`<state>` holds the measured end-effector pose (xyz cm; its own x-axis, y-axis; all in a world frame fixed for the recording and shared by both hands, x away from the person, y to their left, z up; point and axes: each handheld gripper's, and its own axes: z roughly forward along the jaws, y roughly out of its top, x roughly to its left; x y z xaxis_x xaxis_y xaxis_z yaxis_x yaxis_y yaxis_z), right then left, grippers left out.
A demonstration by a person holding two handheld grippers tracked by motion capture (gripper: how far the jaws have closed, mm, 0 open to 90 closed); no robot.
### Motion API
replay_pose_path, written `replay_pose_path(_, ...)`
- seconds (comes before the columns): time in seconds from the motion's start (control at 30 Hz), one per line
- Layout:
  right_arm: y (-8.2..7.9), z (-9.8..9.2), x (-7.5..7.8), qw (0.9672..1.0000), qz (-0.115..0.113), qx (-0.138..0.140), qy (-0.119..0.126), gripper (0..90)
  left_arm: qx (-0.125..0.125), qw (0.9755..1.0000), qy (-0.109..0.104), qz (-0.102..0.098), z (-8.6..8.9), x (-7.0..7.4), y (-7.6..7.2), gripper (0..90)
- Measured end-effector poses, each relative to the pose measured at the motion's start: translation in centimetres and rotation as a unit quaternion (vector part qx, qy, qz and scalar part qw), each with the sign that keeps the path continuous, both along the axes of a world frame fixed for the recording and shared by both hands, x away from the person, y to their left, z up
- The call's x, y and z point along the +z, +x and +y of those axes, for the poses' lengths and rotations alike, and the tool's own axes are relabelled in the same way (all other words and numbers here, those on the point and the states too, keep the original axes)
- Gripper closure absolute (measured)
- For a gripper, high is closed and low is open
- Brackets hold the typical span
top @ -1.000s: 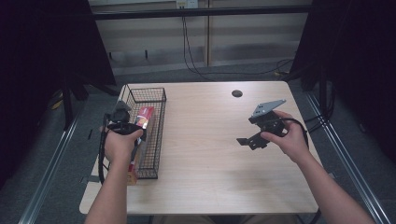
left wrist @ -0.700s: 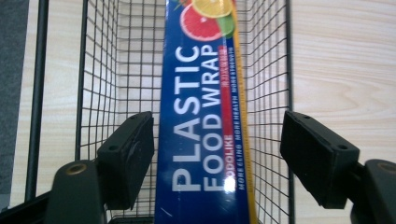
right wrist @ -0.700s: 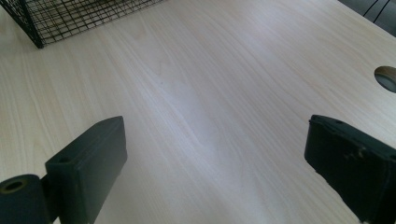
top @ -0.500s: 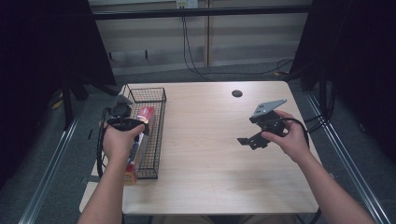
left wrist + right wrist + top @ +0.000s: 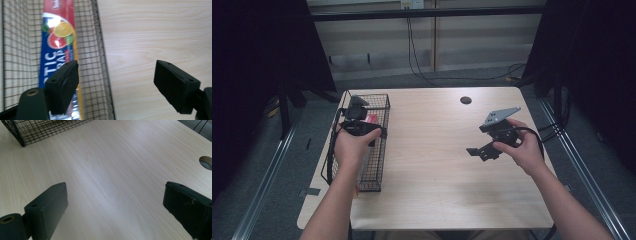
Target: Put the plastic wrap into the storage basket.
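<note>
A black wire basket (image 5: pixel 374 170) stands at the table's left side. In it lies a long red and blue box (image 5: pixel 58 37) with citrus fruit printed on it, seen as a red patch (image 5: pixel 372 118) from above. My left gripper (image 5: pixel 116 68) hovers over the basket's right wall (image 5: pixel 100 50), one jaw above the box and the other above bare table. Its jaws have just been opening and grip nothing. From above, the left gripper (image 5: pixel 362 131) sits in a hand over the basket. My right gripper (image 5: pixel 117 191) stands open above the wood, at the right (image 5: pixel 479 142).
The light wooden table (image 5: pixel 437 150) has a round cable hole (image 5: pixel 465 100) near its far edge, also seen at the right of the right gripper view (image 5: pixel 206 162). The basket's corner (image 5: pixel 37 130) lies far off. Dark floor and metal rails flank the table.
The left hand has risen a little and shifted right over the basket, leaving the box lying inside. The right hand has kept still.
</note>
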<state>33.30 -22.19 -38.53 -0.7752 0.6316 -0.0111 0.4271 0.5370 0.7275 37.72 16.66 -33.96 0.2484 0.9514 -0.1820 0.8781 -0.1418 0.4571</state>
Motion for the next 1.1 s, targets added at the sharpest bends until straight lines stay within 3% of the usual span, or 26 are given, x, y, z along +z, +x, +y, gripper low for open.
replay_pose_path(0.57, -1.3, -1.4, -1.6, 0.9999, 0.006, -0.010, 0.001, 5.8, -0.042, 0.9986, -0.021, -0.023, -3.5, 0.1, -0.5, 14.7)
replay_pose_path(0.9, -2.6, -2.4, -2.7, 0.9996, 0.001, -0.028, -0.006, 6.0, -0.072, 0.9960, -0.033, -0.041, -5.8, -0.6, -1.3, 14.8)
replay_pose_path(1.1, -3.3, -2.8, -3.2, 0.9995, -0.002, -0.031, -0.008, 6.0, -0.082, 0.9941, -0.053, -0.046, -6.9, -1.1, -1.7, 14.7)
